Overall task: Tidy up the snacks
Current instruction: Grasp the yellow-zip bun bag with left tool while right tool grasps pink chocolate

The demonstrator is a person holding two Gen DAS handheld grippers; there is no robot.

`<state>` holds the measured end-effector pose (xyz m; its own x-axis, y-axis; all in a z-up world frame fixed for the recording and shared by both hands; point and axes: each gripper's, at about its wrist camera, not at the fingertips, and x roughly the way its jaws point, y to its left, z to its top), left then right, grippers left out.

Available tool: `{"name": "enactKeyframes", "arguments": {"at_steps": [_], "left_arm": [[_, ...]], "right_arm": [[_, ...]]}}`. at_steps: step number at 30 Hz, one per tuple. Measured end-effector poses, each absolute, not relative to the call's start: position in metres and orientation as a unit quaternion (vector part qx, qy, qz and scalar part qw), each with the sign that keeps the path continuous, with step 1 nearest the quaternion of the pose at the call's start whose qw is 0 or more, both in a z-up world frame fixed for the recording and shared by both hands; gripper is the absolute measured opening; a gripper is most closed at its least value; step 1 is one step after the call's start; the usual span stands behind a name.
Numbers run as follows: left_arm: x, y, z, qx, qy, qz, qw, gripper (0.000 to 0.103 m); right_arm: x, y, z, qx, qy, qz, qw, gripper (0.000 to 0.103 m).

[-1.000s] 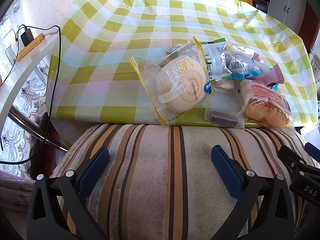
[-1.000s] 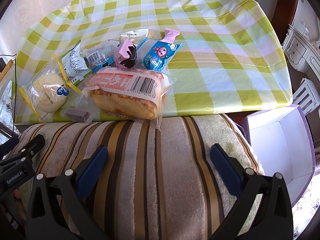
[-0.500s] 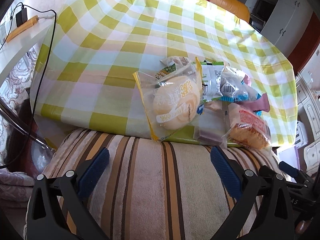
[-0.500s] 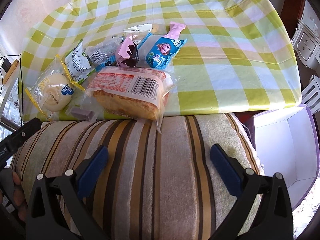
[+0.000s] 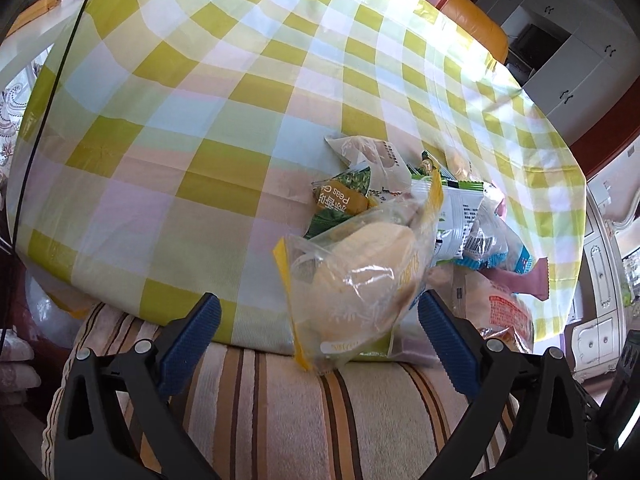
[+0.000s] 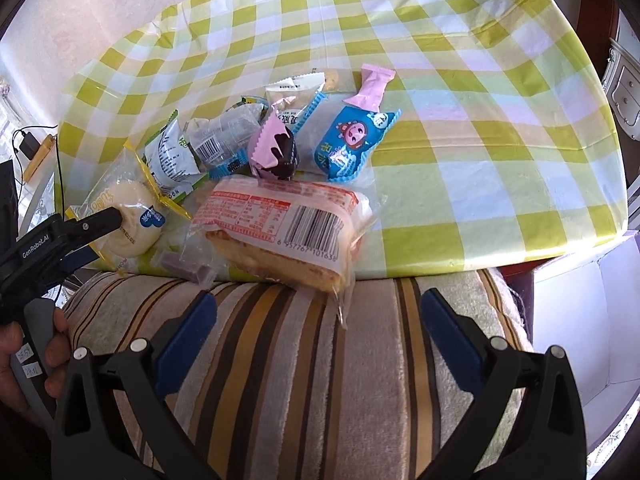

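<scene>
A pile of packaged snacks lies at the near edge of the checked tablecloth [image 5: 180,120]. My left gripper [image 5: 319,307] is open, its blue pads on either side of the clear round bun packet [image 5: 360,276]; contact is not clear. In the right wrist view the same left gripper [image 6: 102,236] sits at the bun packet [image 6: 132,220]. My right gripper [image 6: 319,303] hangs open over the striped cushion [image 6: 320,360], just short of the orange-labelled cake packet [image 6: 280,232]. Behind it lie a blue pig packet [image 6: 352,144] and a pink chocolate packet [image 6: 276,152].
A white box with purple edges [image 6: 580,320] stands open beside the table at lower right. A small purple bar [image 6: 184,268] lies at the table edge. A green pea packet [image 5: 340,196] and a green-white packet [image 6: 172,156] are in the pile. A hand [image 6: 24,360] holds the left gripper.
My left gripper has moved forward and right, so the bun packet now sits between its open fingers. The right gripper has edged slightly closer to the cake packet.
</scene>
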<state>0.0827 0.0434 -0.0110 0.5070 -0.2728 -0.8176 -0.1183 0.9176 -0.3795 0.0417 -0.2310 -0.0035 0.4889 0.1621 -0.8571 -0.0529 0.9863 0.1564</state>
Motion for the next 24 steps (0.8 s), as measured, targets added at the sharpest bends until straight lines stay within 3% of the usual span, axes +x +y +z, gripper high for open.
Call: {"name": "enactKeyframes", "arguments": {"at_steps": [3,9,21,24], "left_arm": [[0.09,0.043,-0.014,-0.204,0.493,-0.056,0.844,0.091],[0.093,0.036,-0.014,-0.2,0.485,-0.086,0.847,0.065],[0.084,0.032,-0.009,-0.189,0.469,-0.092,0.858,0.049],[0.079,0.031,-0.006,-0.186,0.464,-0.093,0.861,0.045]], "right_arm": [[0.051,-0.223,0.002,0.022,0.494,0.071,0.866,0.102],[0.074,-0.213,0.011,-0.041,0.485,0.087,0.869,0.102],[0.096,-0.213,0.028,0.032,0.456,0.108,0.883,0.101],[0.104,-0.214,0.025,0.044,0.456,0.098,0.883,0.089]]}}
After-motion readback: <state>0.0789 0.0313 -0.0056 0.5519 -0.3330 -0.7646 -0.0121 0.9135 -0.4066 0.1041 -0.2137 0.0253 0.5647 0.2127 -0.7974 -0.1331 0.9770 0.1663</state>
